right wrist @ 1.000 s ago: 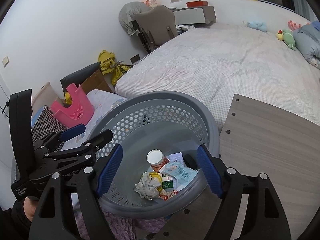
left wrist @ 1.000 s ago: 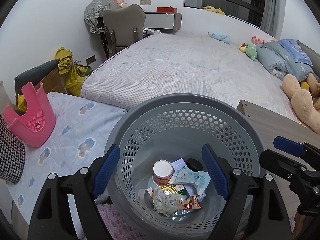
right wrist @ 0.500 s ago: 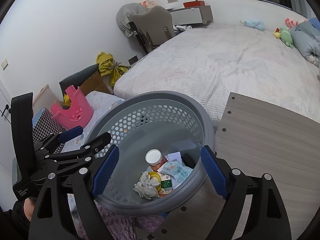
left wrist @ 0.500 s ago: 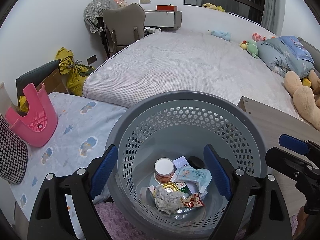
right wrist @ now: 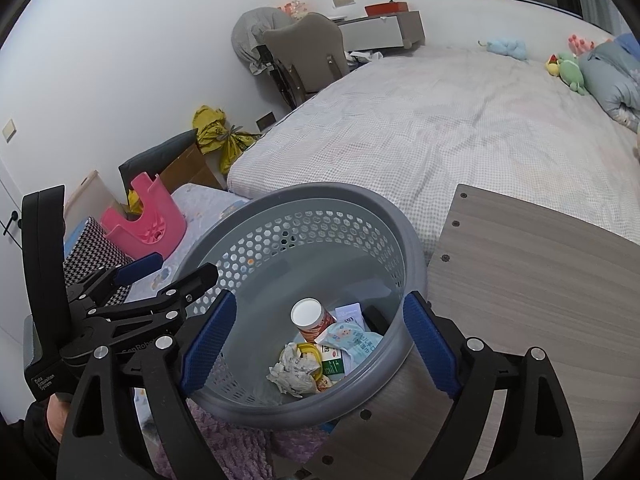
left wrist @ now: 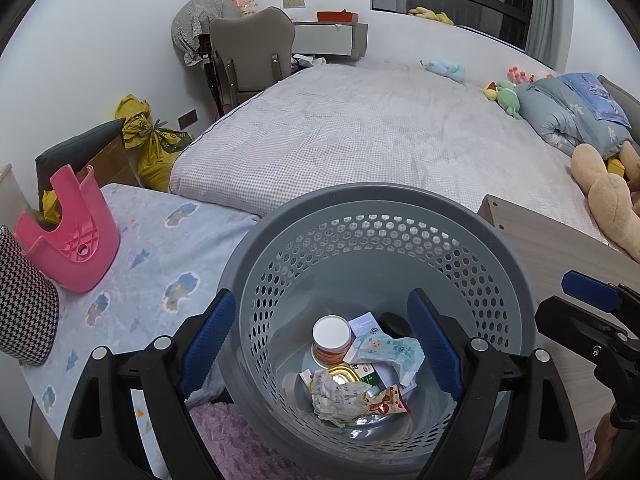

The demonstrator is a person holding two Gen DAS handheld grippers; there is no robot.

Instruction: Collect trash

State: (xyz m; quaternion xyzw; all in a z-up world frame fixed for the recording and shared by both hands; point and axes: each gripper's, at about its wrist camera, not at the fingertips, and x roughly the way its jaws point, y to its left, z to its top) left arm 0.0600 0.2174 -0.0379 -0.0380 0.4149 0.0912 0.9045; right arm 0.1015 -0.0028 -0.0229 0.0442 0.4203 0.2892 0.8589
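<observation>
Left claw [left wrist: 320, 344]: jaws spread wide, holding nothing. It hangs above the grey perforated bin [left wrist: 376, 204], with the bin's interior showing between its two blue pads [left wrist: 208, 332]. Well to the left of this claw, a pink plastic stool [left wrist: 72, 236] lies overturned on a light blue printed blanket [left wrist: 160, 256], and a houndstooth cushion [left wrist: 24, 300] sits at the far left edge.

Directly below and between the left claw's pads, the collected trash lies on the bin floor: a round can with a white lid [left wrist: 331, 338], a pale blue wipes packet [left wrist: 390, 352] just right of it, a crumpled paper ball [left wrist: 338, 394] nearest the claw, and a small red wrapper [left wrist: 386, 402] beside the paper.

Ahead of both claws, beyond the bin, stretches a bed [left wrist: 380, 132] with a checked sheet.

Right claw [right wrist: 316, 344]: jaws likewise spread wide, gripping nothing. It hovers over the near rim of the bin, and the trash lies between its pads and slightly ahead. The left claw appears to its left, beside the bin rim. To the right of this claw, a wood-grain counter [right wrist: 540, 272] stands just beside the bin.
</observation>
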